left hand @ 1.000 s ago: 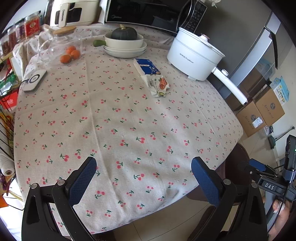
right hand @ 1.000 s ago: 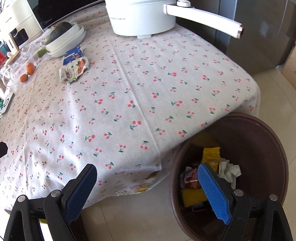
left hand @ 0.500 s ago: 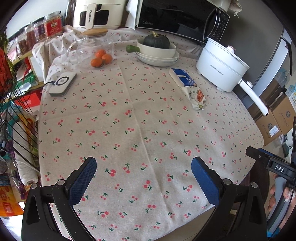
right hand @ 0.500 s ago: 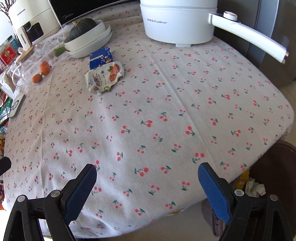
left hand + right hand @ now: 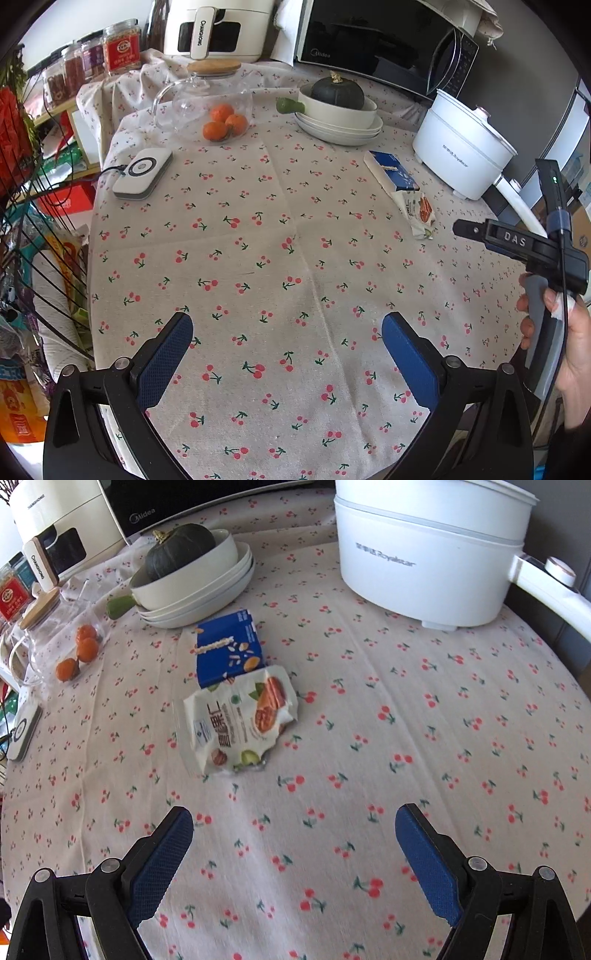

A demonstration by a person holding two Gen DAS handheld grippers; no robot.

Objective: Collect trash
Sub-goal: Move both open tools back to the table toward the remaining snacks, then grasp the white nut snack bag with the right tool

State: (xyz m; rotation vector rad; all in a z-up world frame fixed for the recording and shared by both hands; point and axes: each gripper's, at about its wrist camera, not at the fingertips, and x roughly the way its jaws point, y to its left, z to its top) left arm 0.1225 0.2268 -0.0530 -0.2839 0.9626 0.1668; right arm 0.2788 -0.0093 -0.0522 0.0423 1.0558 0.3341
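The right gripper (image 5: 293, 853) is hovering wide open and empty over the cherry-print tablecloth (image 5: 406, 738). The torn snack wrapper (image 5: 240, 723) is lying just ahead and left of it, long axis running near-left to far-right, overlapping the blue packet (image 5: 227, 646) beyond. The left gripper (image 5: 286, 356), also gaping empty, is sitting farther off. The pot (image 5: 424, 554) is reading "Royalstar", the microwave (image 5: 166, 509) "Midea".

Black gripper (image 5: 293, 853) frames, blue textured pads (image 5: 162, 864), silver screws
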